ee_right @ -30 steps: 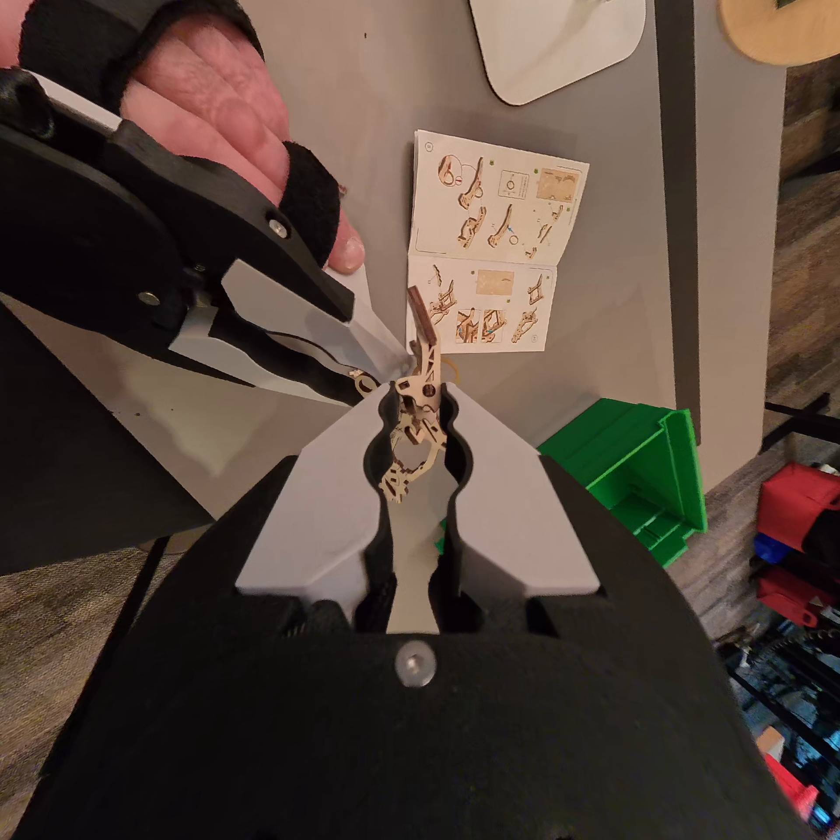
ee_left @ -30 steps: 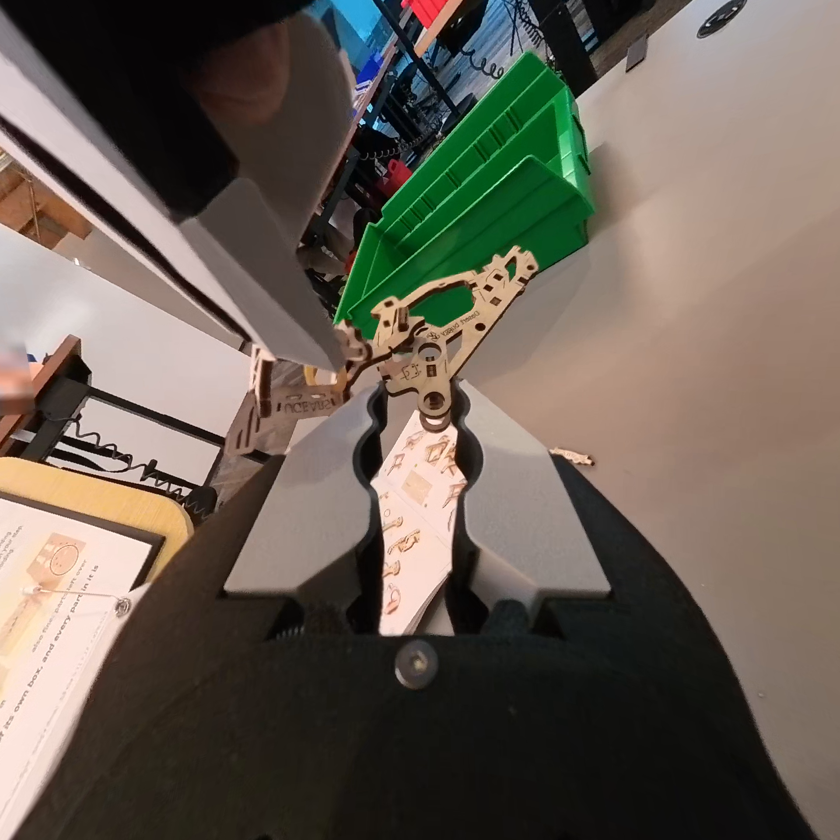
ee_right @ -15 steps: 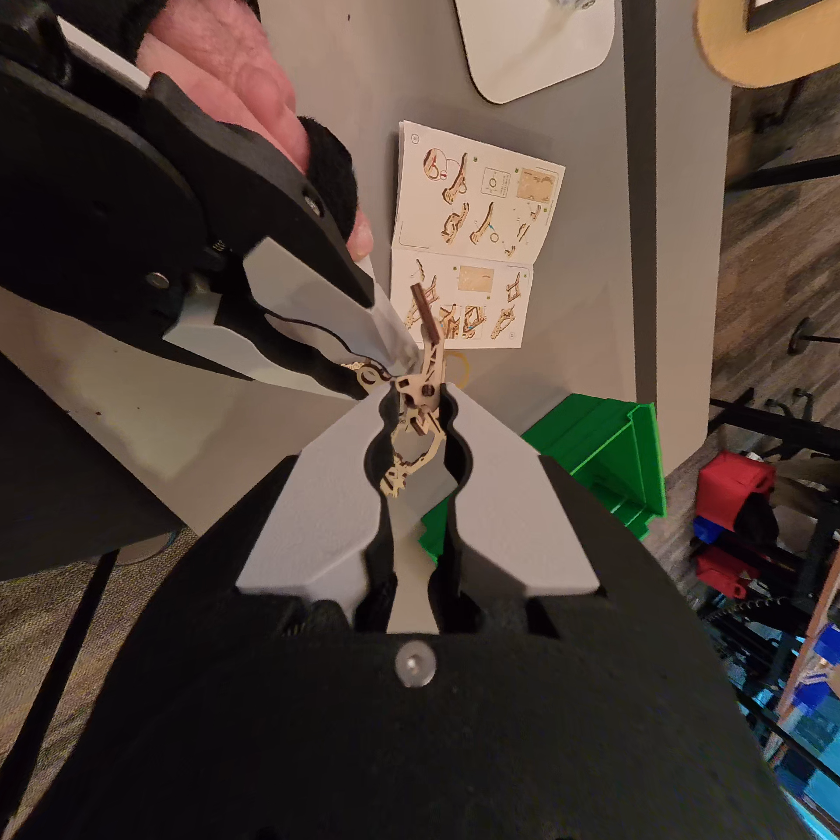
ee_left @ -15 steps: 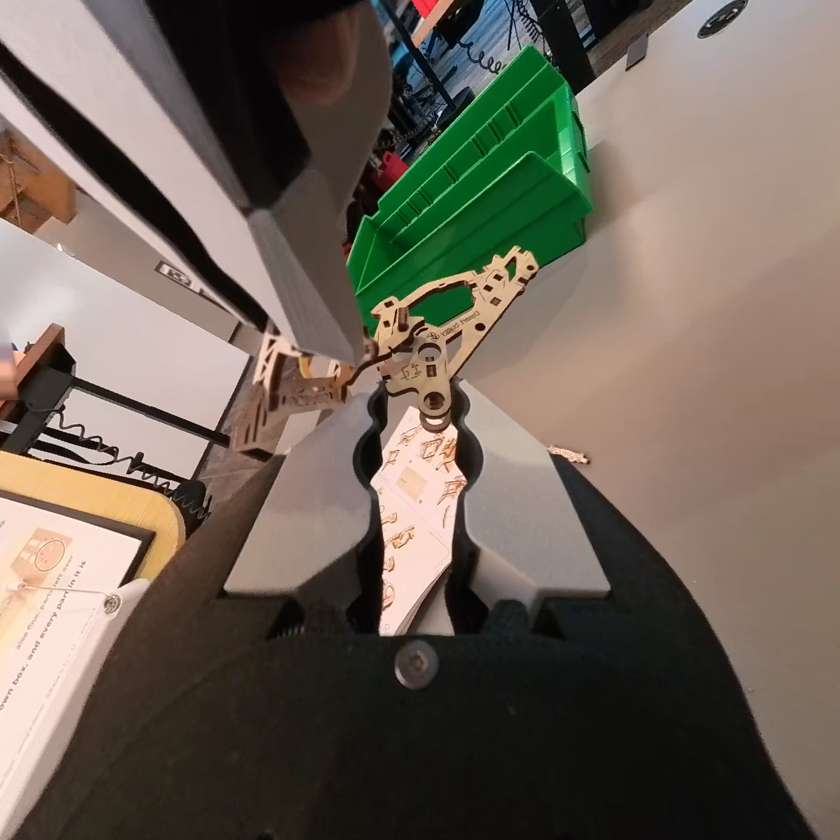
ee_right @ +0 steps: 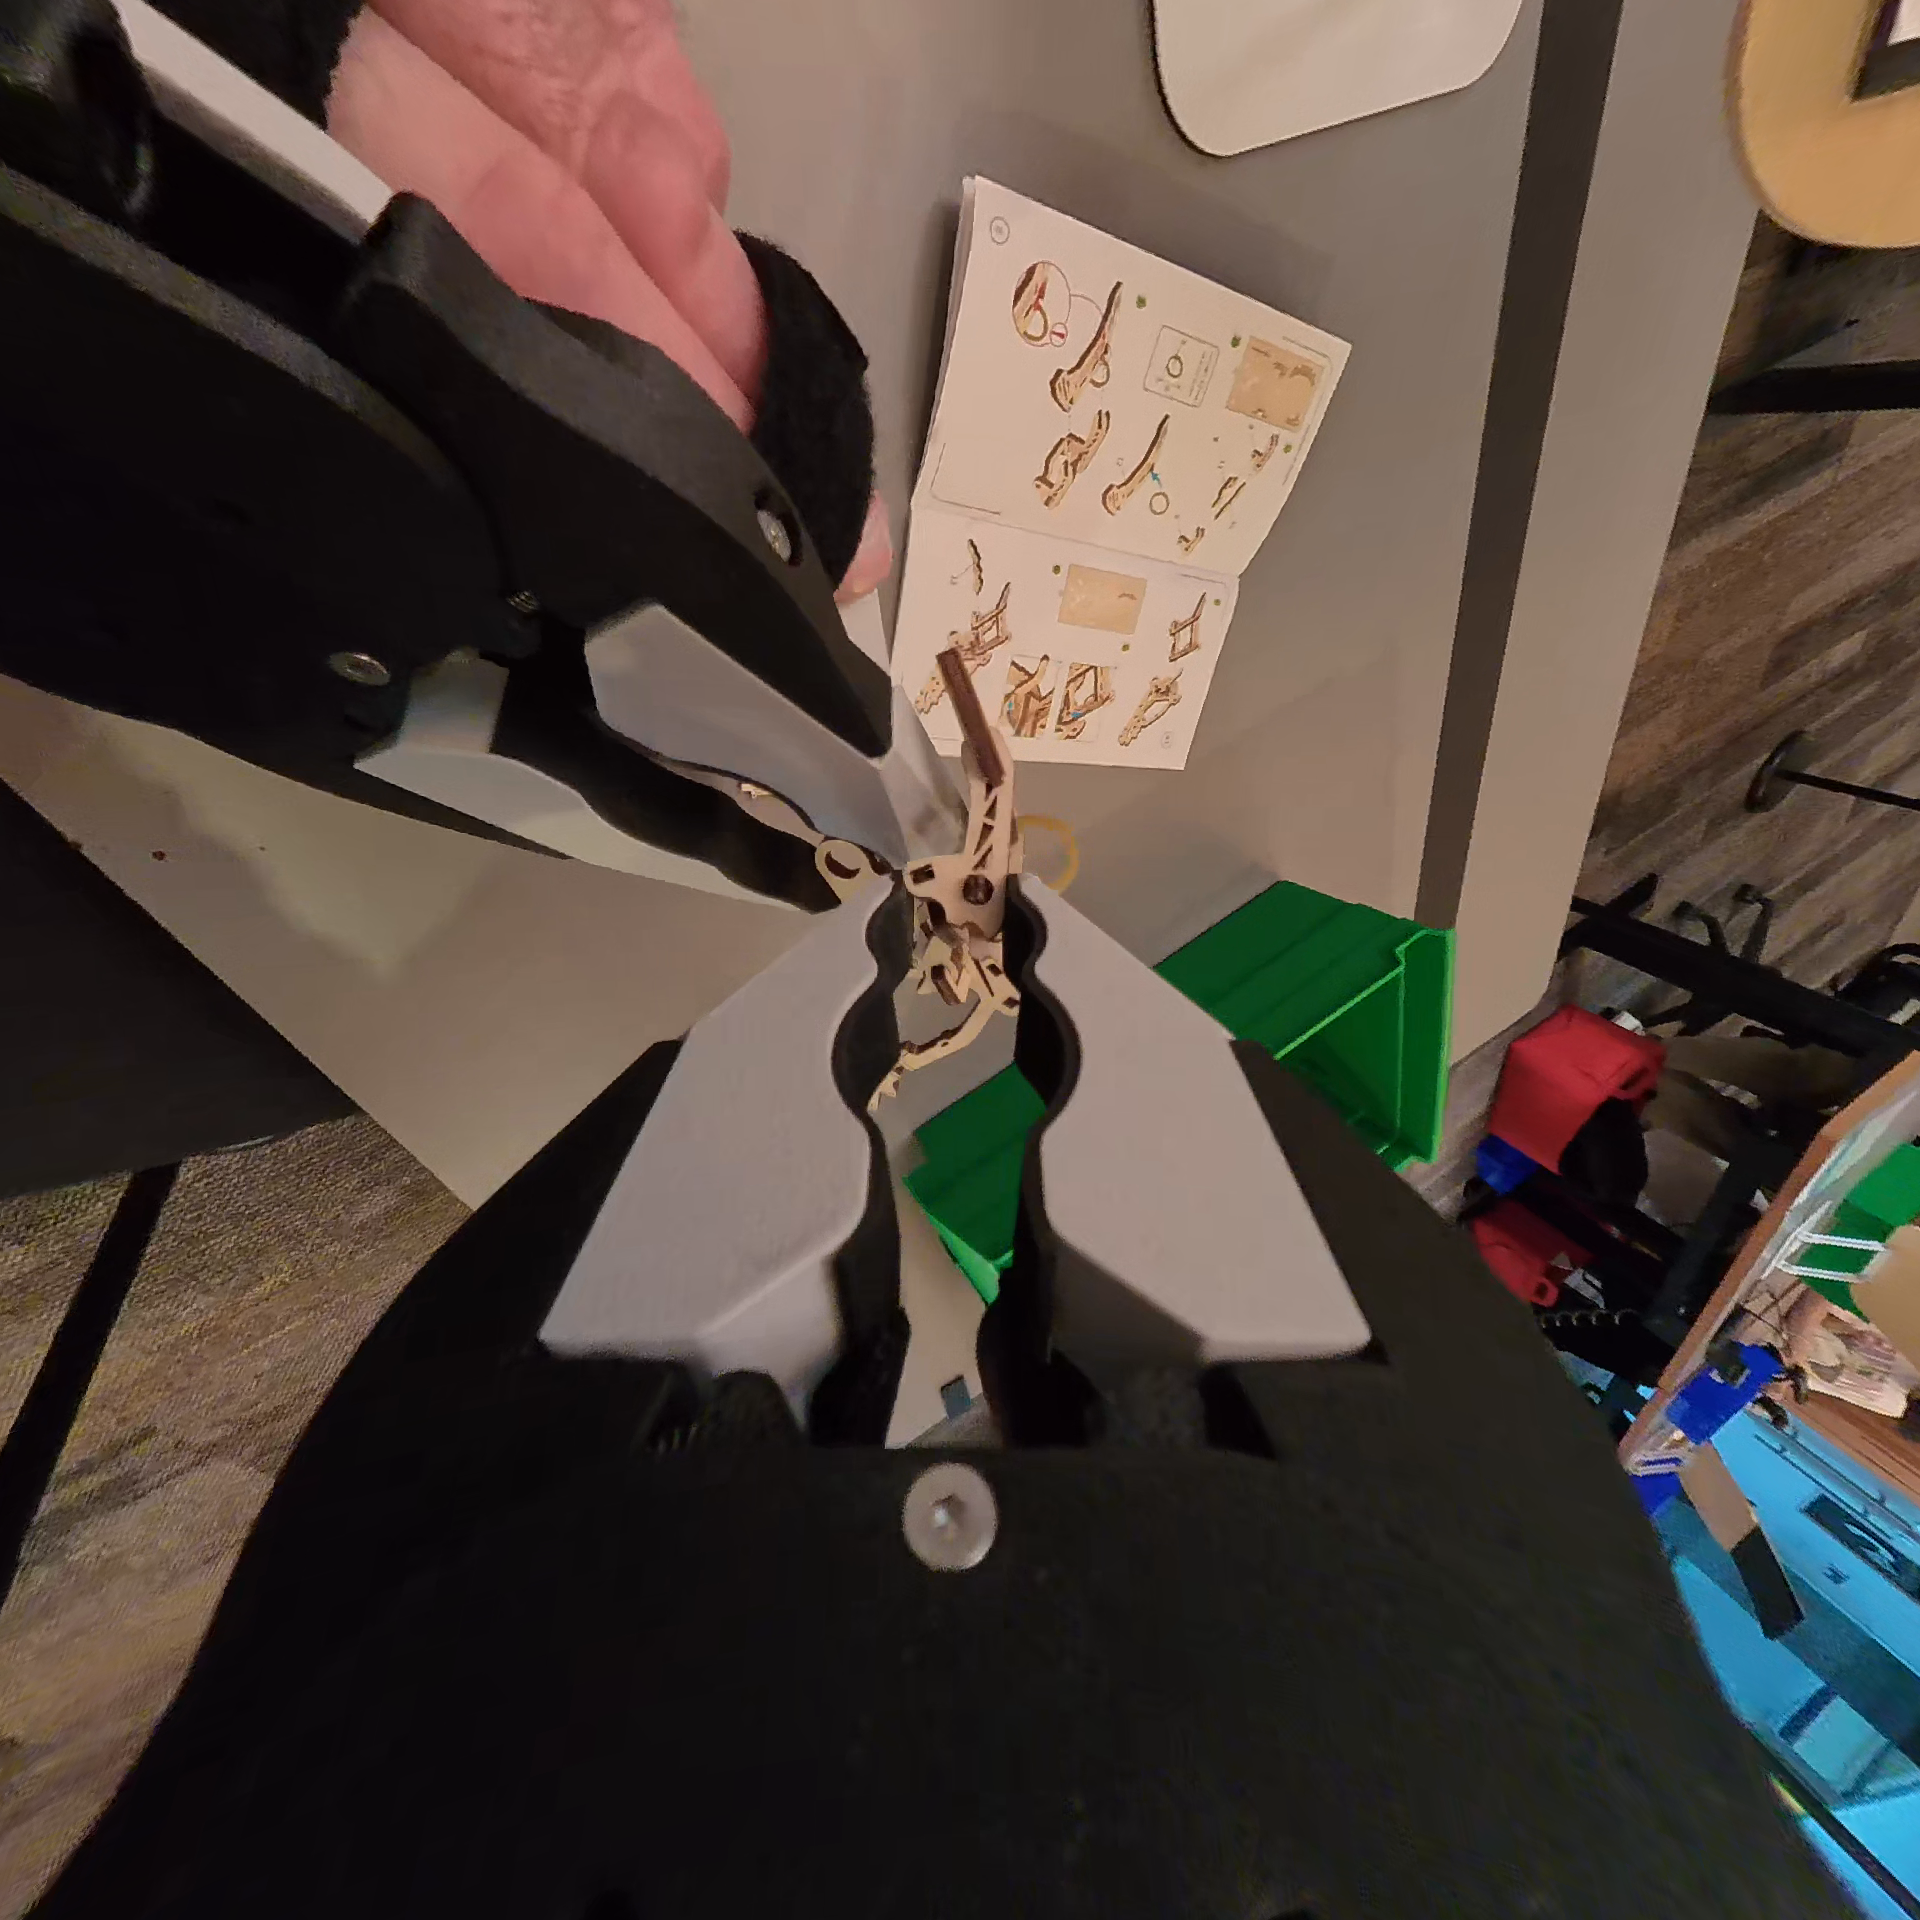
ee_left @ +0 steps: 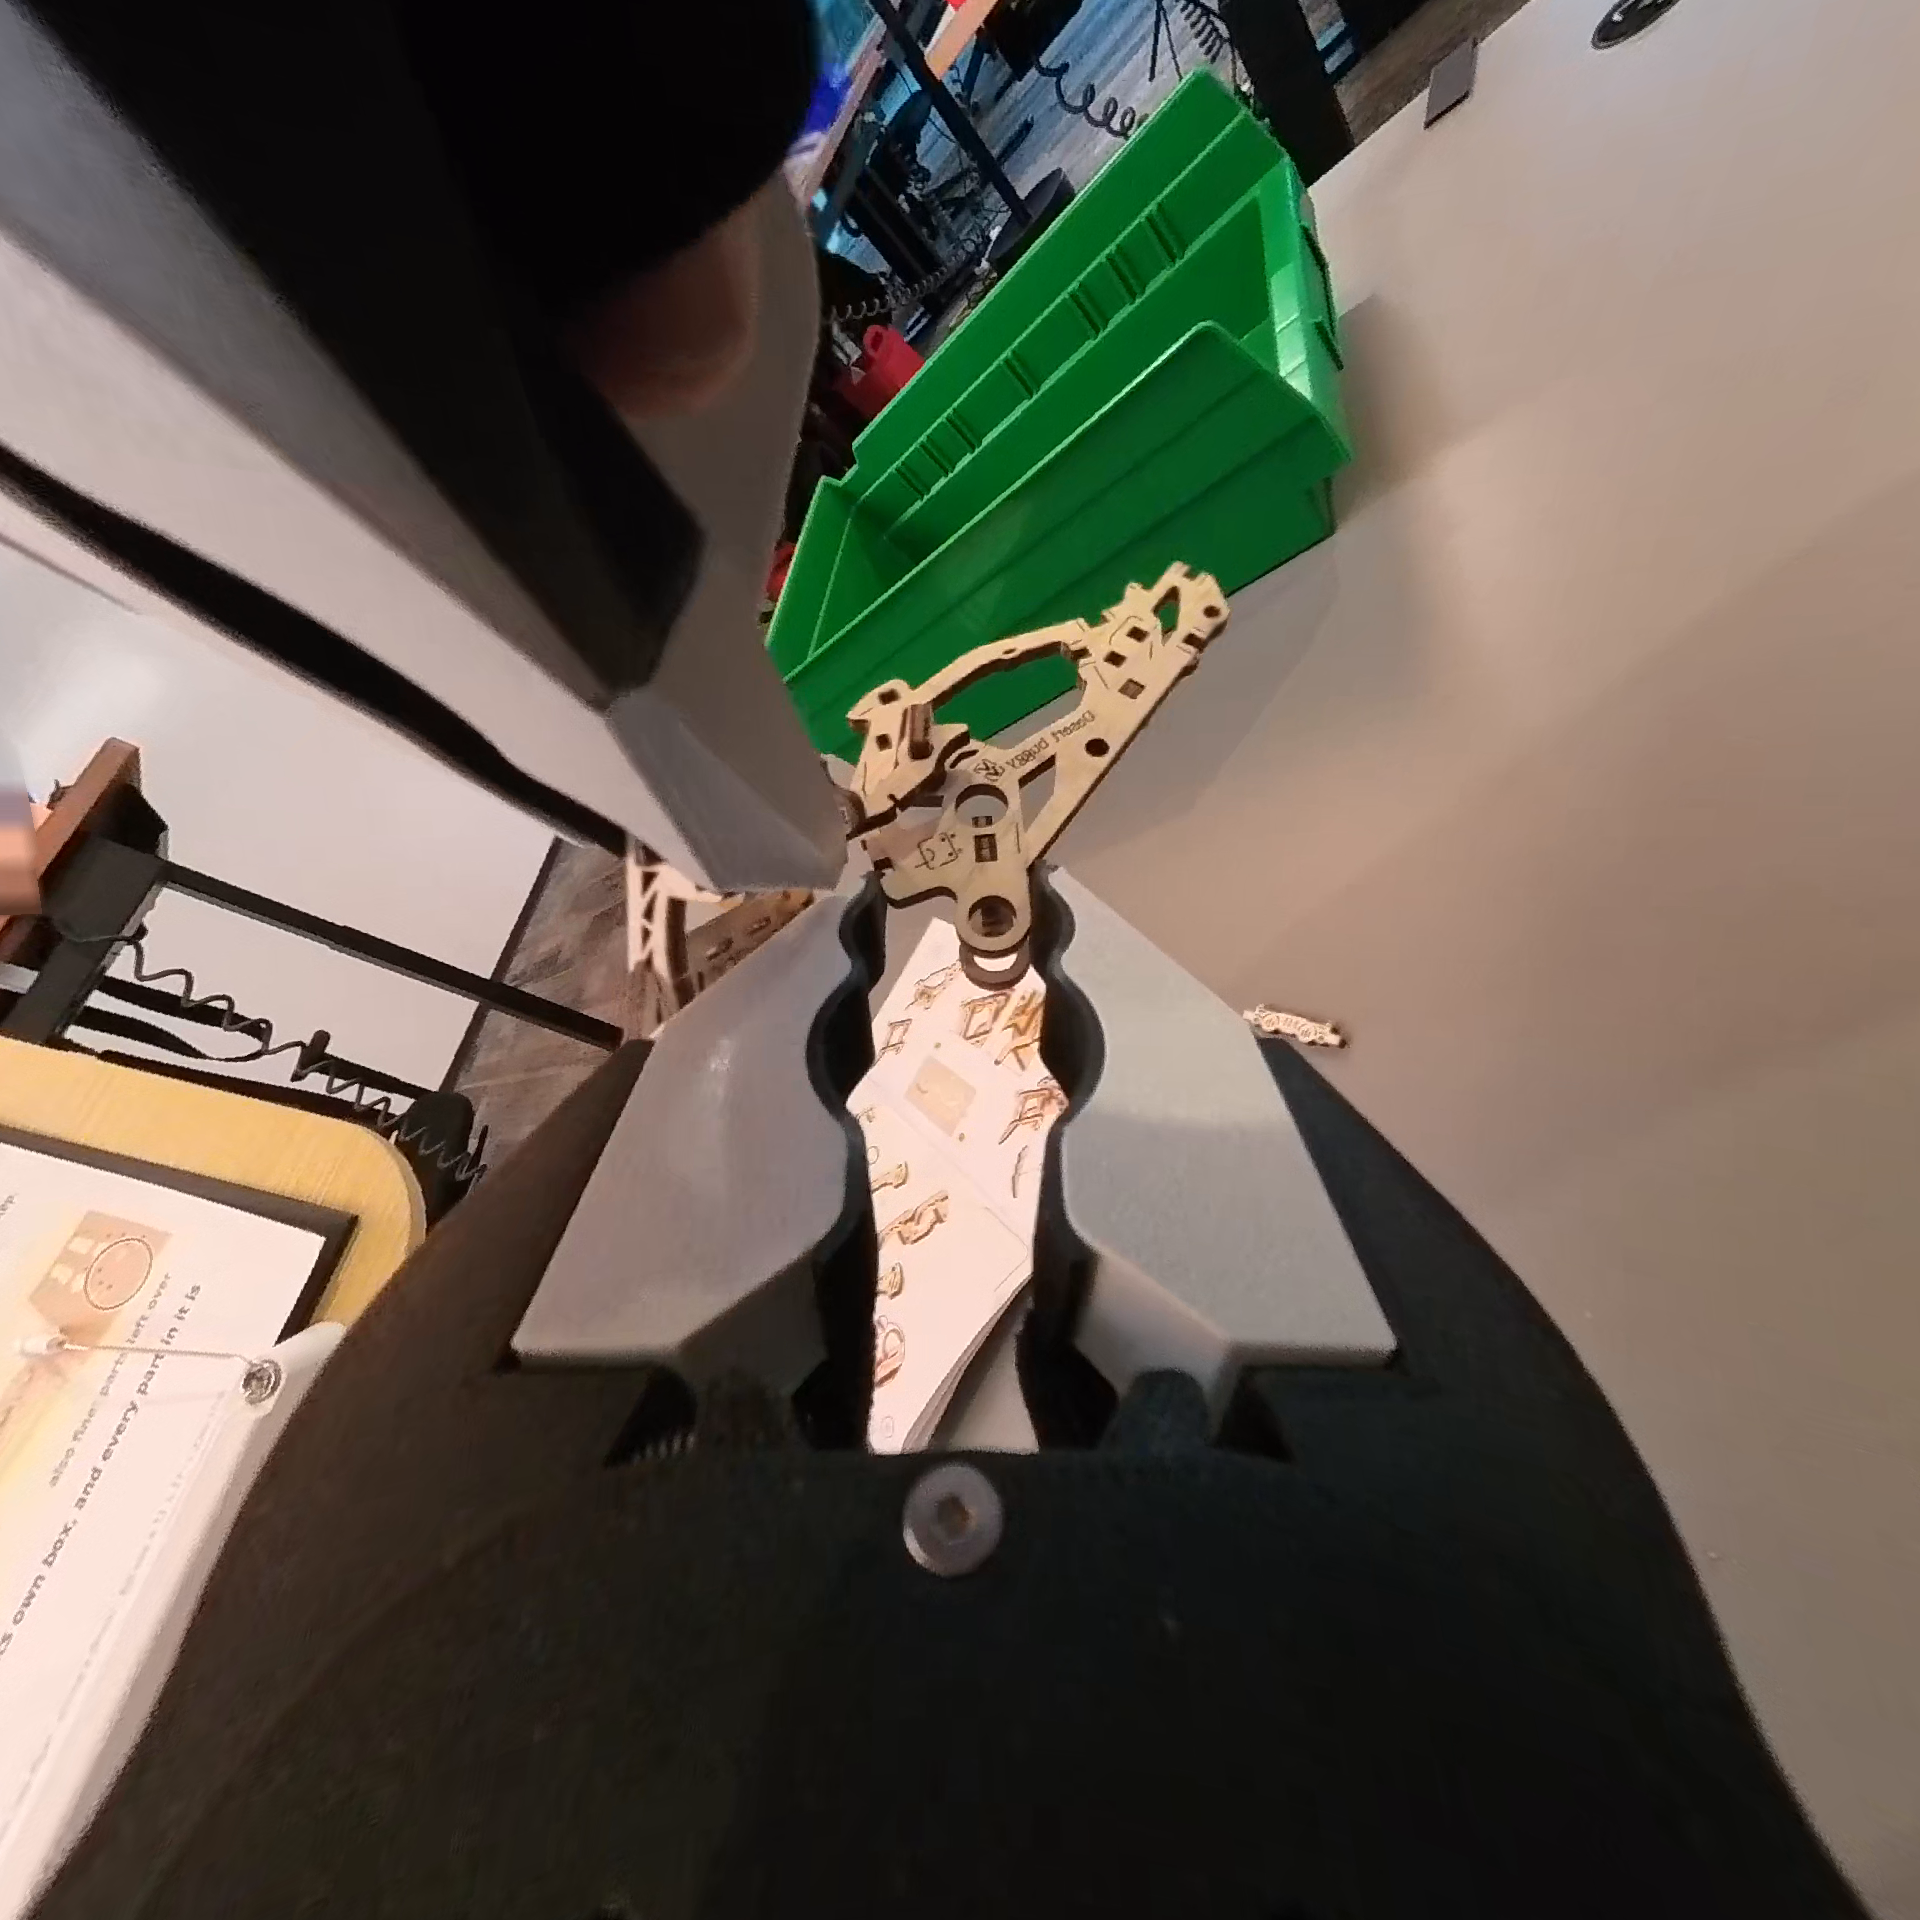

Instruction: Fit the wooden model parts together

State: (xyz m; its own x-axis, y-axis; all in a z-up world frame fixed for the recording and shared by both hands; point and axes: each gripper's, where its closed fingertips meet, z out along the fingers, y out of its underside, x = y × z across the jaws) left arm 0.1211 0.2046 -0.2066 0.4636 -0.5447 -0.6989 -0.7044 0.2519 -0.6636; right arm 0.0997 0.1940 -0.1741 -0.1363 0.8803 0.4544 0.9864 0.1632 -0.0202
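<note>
Left gripper (ee_left: pixel 961 914) is closed at its tips on the round lug of a flat wooden frame part (ee_left: pixel 1039 748), which projects forward and up past the fingers, above the grey table (ee_left: pixel 1558 727). Right gripper (ee_right: pixel 961 904) is likewise closed at its tips, clamping a second wooden part (ee_right: pixel 971 883) edge-on; a dark-tipped arm of that part rises above the tips, and a lighter section extends back between the fingers. In the right wrist view, the left gripper enters from the upper left with a hand (ee_right: pixel 582 177) on its body, and its tips meet the right gripper's tips, so the two wooden parts are touching at that point. Whether they are fully seated cannot be determined. An open instruction booklet (ee_right: pixel 1112 478) lies flat on the table beyond the tips. Green bins (ee_left: pixel 1091 436) stand at the table edge. One small wooden piece (ee_left: pixel 1294 1023) lies loose on the table just beside the left gripper's right finger.
</note>
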